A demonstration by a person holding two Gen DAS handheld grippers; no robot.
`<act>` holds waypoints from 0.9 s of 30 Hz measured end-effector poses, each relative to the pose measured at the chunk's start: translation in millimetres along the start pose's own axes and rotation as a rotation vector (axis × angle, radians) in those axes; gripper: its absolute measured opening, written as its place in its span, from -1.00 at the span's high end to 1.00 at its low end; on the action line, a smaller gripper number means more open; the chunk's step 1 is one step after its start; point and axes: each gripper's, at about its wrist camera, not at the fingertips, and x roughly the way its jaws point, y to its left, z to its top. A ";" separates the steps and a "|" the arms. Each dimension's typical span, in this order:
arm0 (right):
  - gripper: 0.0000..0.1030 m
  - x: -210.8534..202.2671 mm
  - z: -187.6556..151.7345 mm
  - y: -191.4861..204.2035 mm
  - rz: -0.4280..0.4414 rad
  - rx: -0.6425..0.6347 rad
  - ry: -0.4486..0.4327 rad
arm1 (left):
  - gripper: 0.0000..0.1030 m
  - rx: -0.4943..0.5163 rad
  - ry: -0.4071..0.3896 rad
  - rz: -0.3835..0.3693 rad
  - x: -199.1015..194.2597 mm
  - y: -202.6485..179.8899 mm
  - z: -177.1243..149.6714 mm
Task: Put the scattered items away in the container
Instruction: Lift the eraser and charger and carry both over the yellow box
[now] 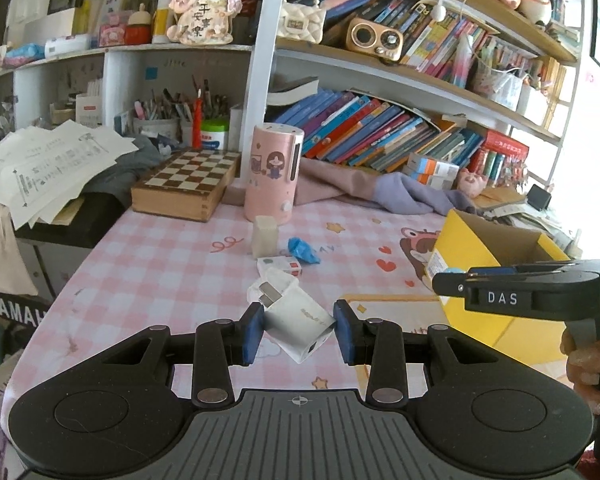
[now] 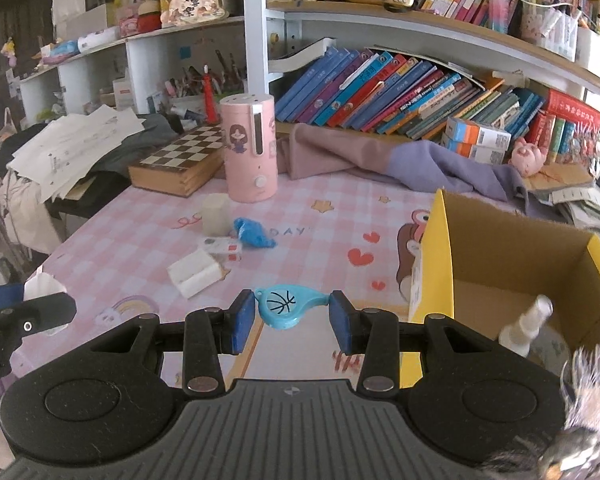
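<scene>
Silver charger (image 1: 300, 322) sits clamped in my left tongs (image 1: 300, 332); my right tongs (image 2: 292, 322) pinch a blue whistle (image 2: 288, 306) beside the yellow box (image 2: 436, 248).

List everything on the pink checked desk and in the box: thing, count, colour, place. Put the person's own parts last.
Open cardboard box: one, yellow outside, brown inside, right side of desk.
Small spray bottle: one, white, lying inside the box.
Cylindrical humidifier: one, pink, standing at the back of the desk.
Wooden chessboard case: one, brown and cream, left of the humidifier.
Small translucent block: one, off-white, in front of the humidifier.
Crumpled scrap: one, blue, right of the block.
Flat packet: one, white with red, mid-desk.
Open white carton: one, lying mid-desk.
Square charger plug: one, white, held in left tongs.
Whistle with basketball print: one, turquoise, held in right tongs.
</scene>
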 end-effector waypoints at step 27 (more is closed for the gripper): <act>0.26 -86.5 -76.2 23.9 -0.017 0.023 0.019 | 0.30 0.073 0.022 -0.078 -69.3 -16.7 -38.7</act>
